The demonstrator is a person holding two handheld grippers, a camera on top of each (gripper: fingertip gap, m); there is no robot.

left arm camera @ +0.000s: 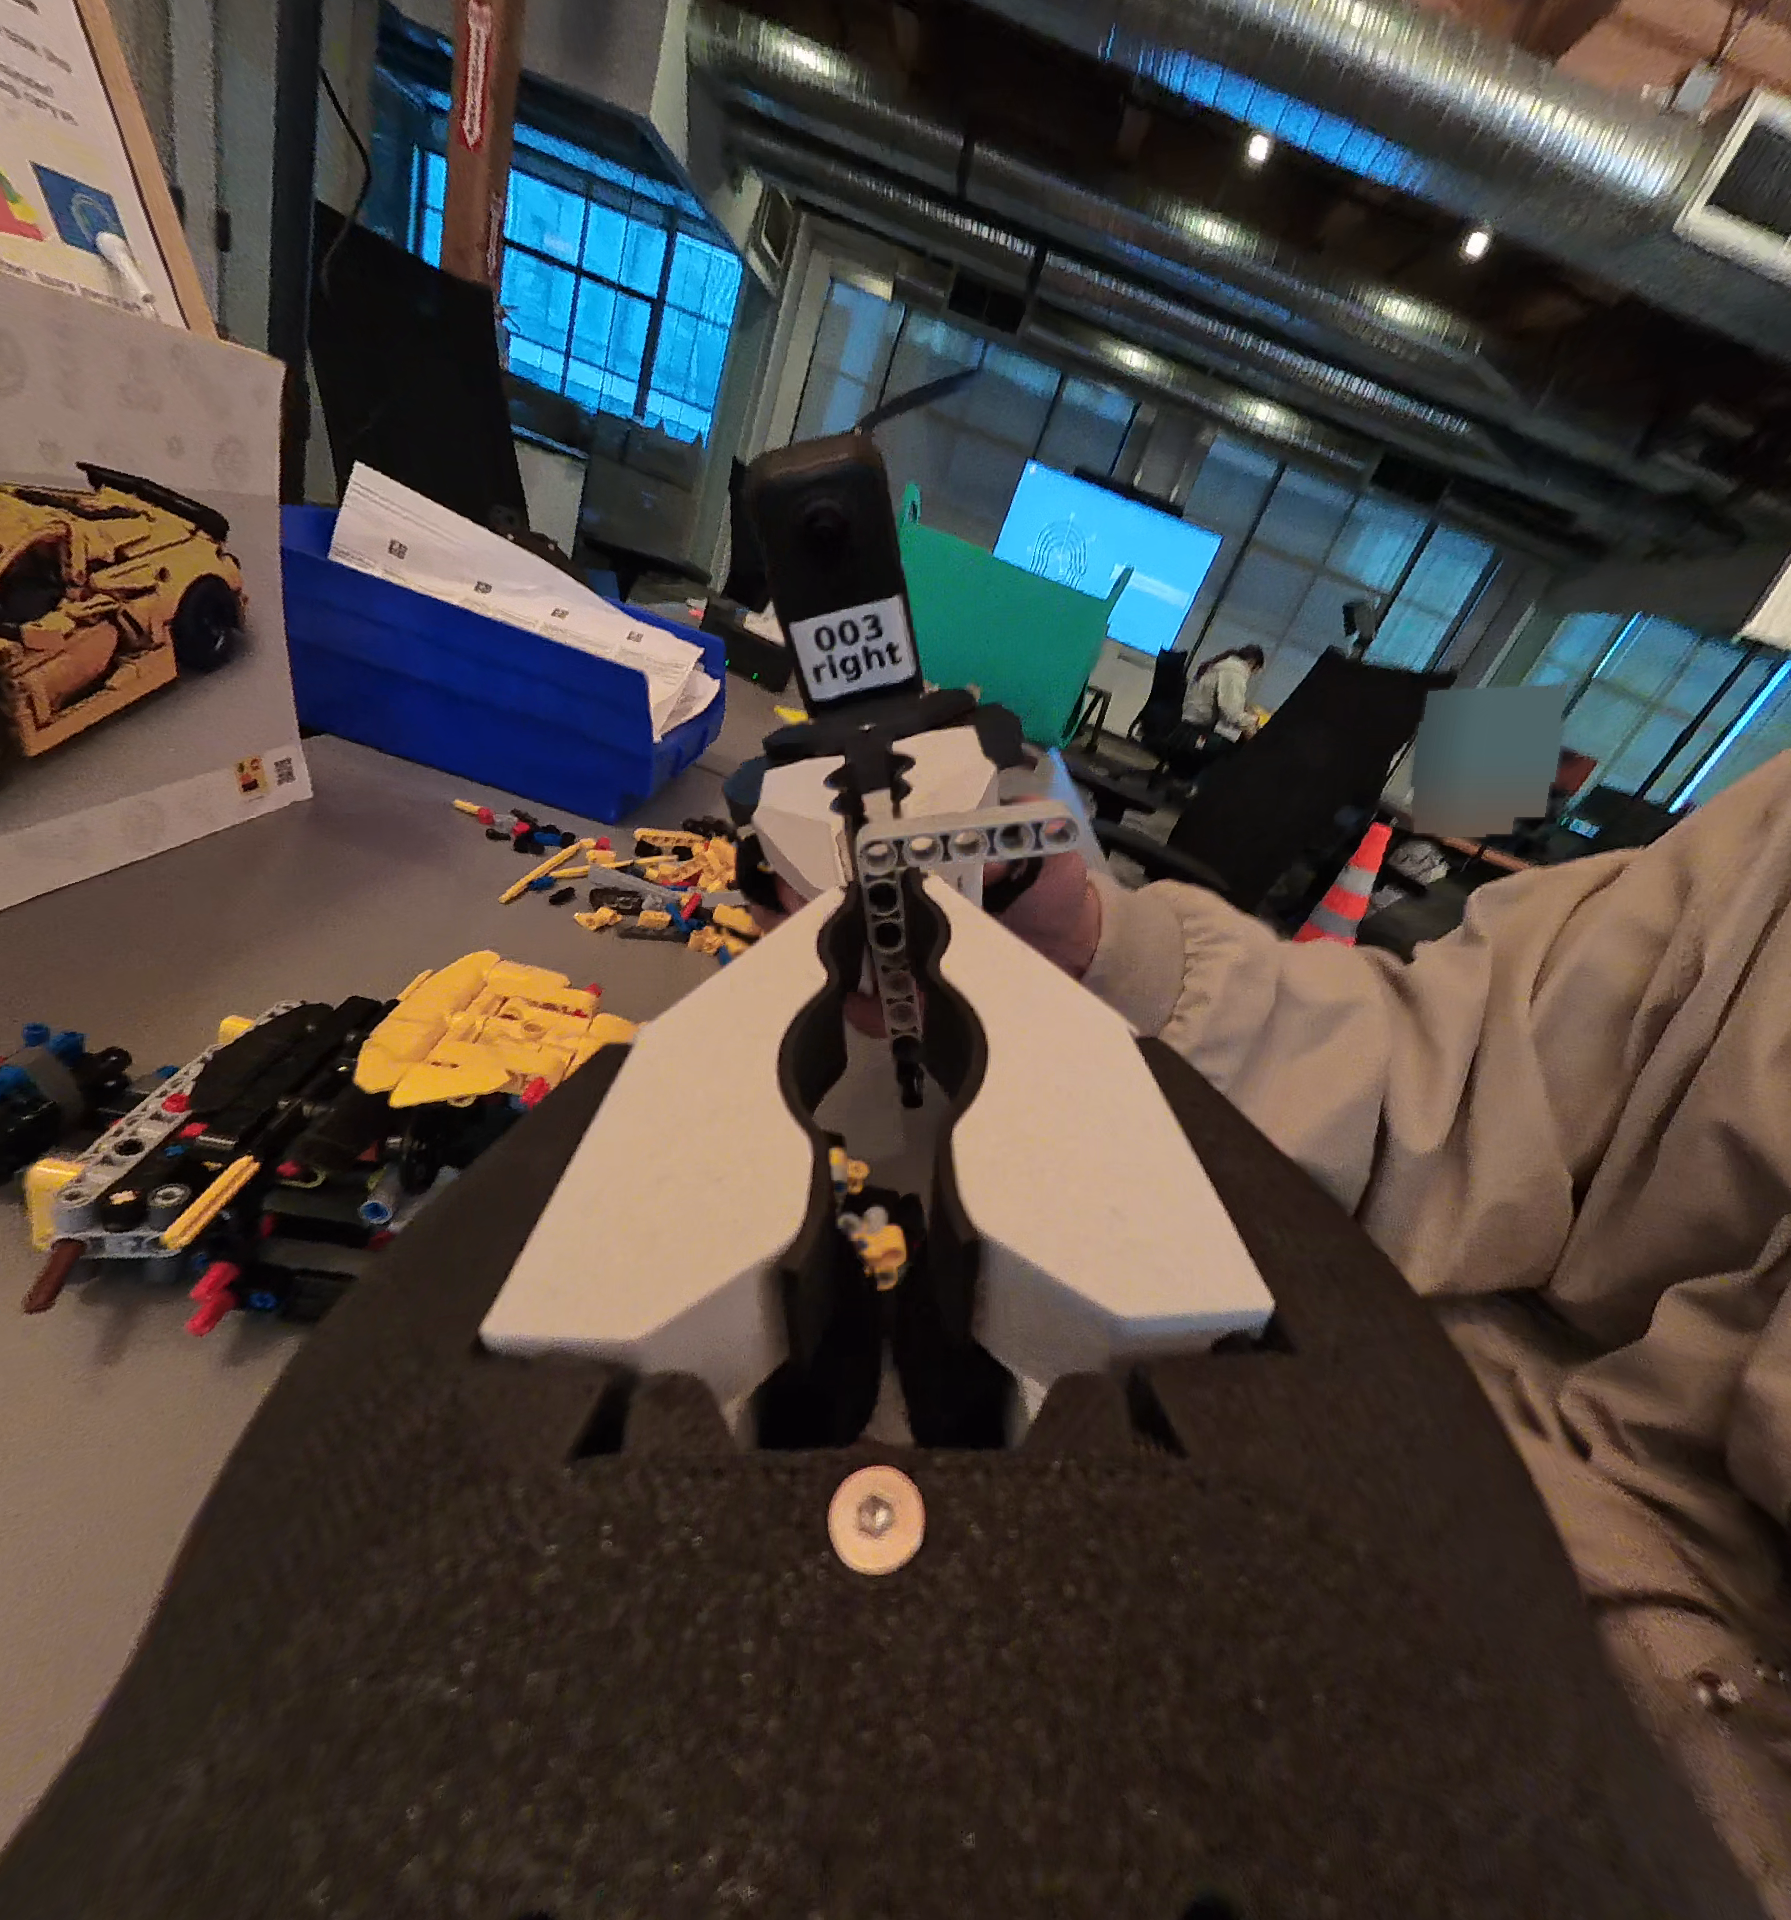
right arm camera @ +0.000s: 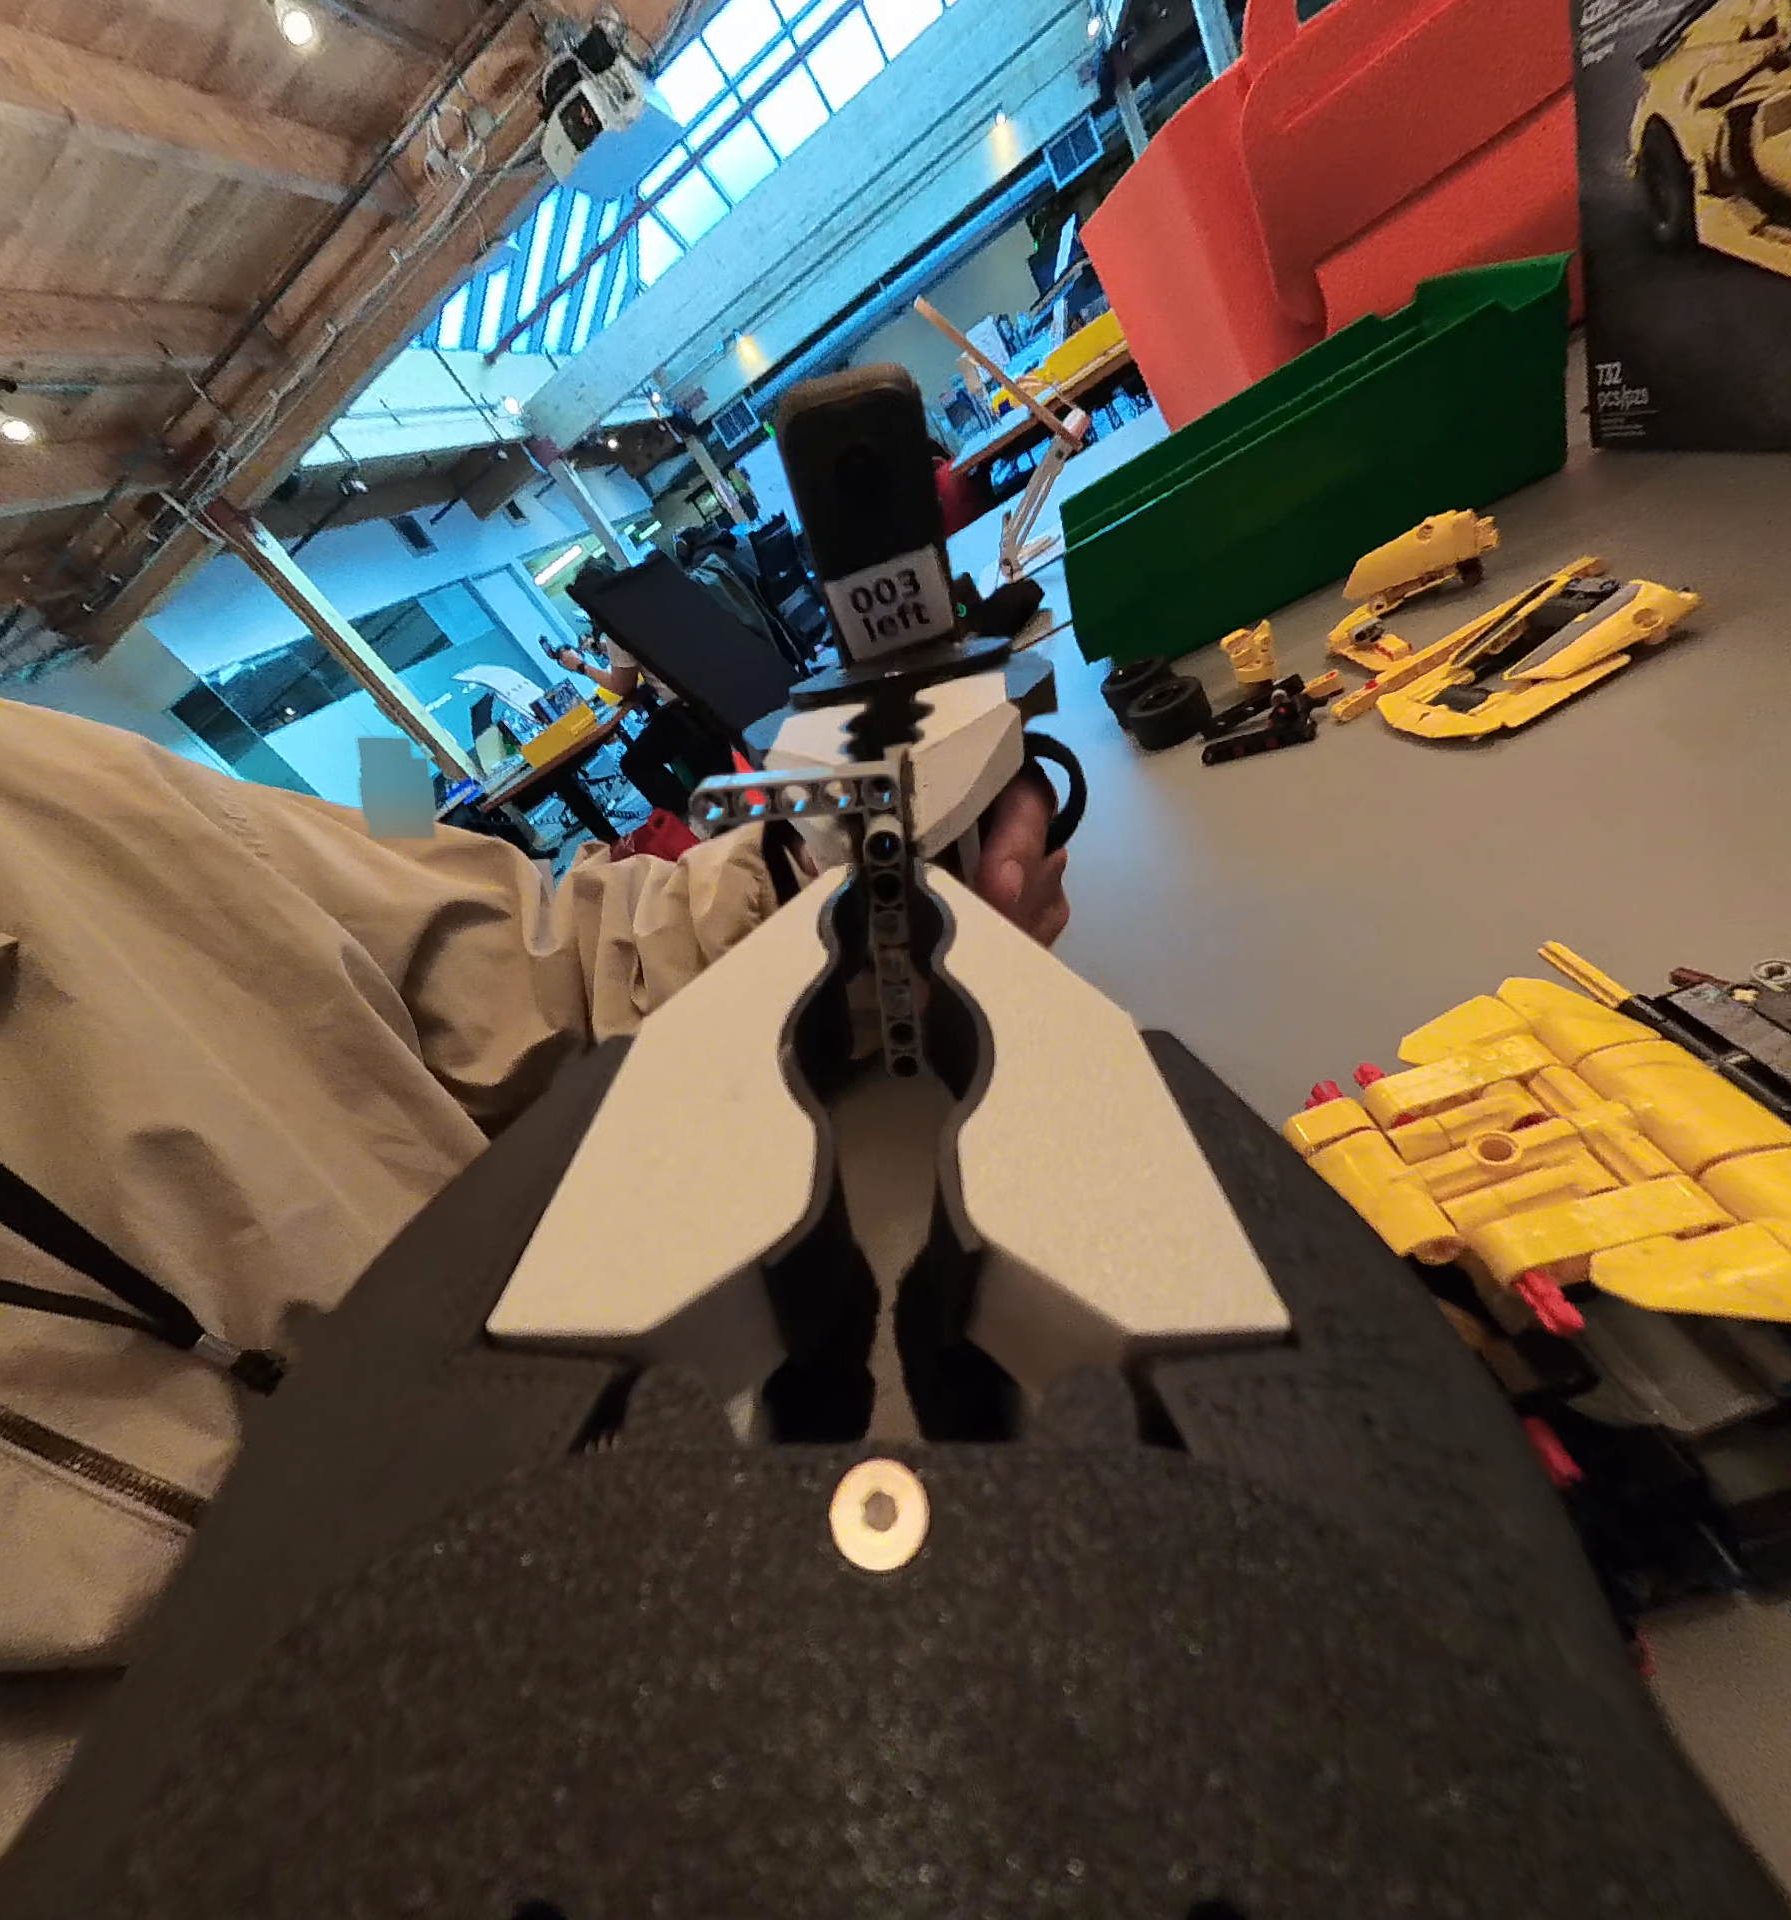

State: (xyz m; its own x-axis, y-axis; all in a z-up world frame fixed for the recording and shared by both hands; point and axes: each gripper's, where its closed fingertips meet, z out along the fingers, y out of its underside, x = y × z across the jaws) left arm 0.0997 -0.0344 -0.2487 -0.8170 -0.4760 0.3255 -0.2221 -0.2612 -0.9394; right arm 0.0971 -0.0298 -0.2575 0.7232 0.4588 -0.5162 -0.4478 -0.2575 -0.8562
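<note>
A grey L-shaped holed beam piece (left arm camera: 964, 840) is held in the air between my two grippers, which face each other tip to tip. One arm of it runs sideways; the other (left arm camera: 891, 956) runs down through my finger gap and ends in a black pin. My left gripper (left arm camera: 886, 904) is shut on the piece near its corner. My right gripper (left arm camera: 875, 800) pinches it from the far side. In the right wrist view my right gripper (right arm camera: 886, 883) is shut on the same piece (right arm camera: 797, 798), and the left gripper (right arm camera: 880, 743) grips it opposite.
On the grey table (left arm camera: 371, 894) lie a part-built yellow and black car chassis (left arm camera: 351, 1091), loose small parts (left arm camera: 652, 883), a blue bin with papers (left arm camera: 475, 665) and a car picture box (left arm camera: 91, 665). The right wrist view shows yellow panels (right arm camera: 1514, 644), black wheels (right arm camera: 1156, 696), a green bin (right arm camera: 1317, 468) and a beige sleeve (right arm camera: 195, 987). Less than 4 cm separates the two grippers' tips.
</note>
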